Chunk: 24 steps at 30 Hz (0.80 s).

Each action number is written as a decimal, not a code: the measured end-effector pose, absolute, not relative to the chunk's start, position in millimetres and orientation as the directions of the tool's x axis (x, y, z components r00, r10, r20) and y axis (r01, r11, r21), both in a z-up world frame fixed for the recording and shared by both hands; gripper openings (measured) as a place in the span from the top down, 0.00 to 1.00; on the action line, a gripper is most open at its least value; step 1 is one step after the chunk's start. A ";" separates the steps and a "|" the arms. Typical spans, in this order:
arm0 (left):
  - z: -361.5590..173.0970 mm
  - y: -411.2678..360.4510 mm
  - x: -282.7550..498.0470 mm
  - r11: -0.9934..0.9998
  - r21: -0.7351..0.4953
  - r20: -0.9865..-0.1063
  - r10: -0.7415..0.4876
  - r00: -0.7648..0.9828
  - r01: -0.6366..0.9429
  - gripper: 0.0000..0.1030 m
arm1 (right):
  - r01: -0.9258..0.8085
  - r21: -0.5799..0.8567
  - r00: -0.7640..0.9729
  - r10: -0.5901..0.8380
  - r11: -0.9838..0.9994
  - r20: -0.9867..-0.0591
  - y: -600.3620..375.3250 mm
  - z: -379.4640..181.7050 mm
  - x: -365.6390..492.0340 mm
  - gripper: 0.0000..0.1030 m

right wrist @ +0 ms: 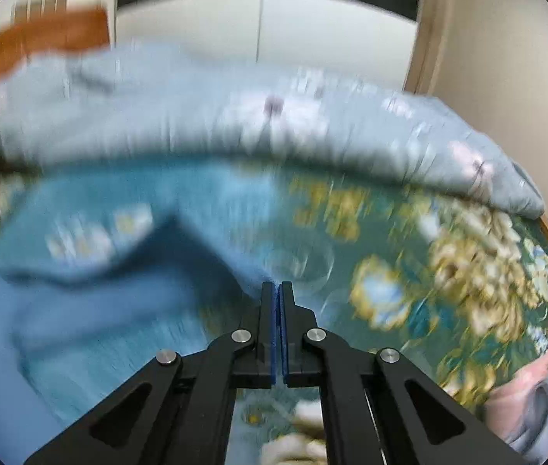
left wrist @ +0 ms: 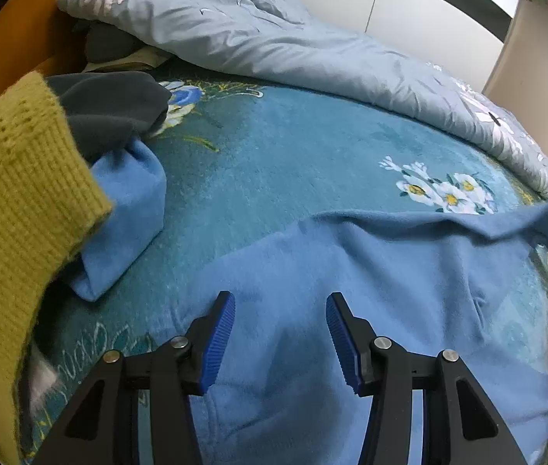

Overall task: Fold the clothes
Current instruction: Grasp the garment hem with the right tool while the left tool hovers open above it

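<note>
The left tool (left wrist: 280, 339) hangs with its blue pads spread wide, nothing between them, directly over the light blue fleece garment (left wrist: 351, 290) spread on the bed's teal floral blanket (left wrist: 274, 147). Left of it sit a folded blue piece (left wrist: 126, 217), a dark grey garment (left wrist: 115, 108) and a yellow-green knit (left wrist: 14, 193); bare blanket lies ahead, up to the bunched pale quilt (left wrist: 254, 27). The right tool (right wrist: 277, 329) is pressed together; its blurred view does not show clearly whether any cloth is pinched. Only that view shows the fleece's raised fold (right wrist: 181, 248) just left of the tips, open blanket to the right, and a pink and grey bundle (right wrist: 537, 387) at the bed's right edge.
</note>
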<state>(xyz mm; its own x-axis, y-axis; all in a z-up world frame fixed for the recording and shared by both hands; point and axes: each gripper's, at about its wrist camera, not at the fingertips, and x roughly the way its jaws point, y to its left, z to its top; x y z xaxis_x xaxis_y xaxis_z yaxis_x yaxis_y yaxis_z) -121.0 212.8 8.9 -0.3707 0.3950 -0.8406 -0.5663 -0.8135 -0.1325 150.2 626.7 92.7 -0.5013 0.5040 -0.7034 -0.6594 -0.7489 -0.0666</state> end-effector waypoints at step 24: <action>-19.0 280.6 -186.3 -0.870 -0.040 -0.916 0.228 -0.330 -0.491 0.49 | -0.864 -0.076 -0.226 0.518 -0.498 -0.825 755.4 6.3 98.1 0.84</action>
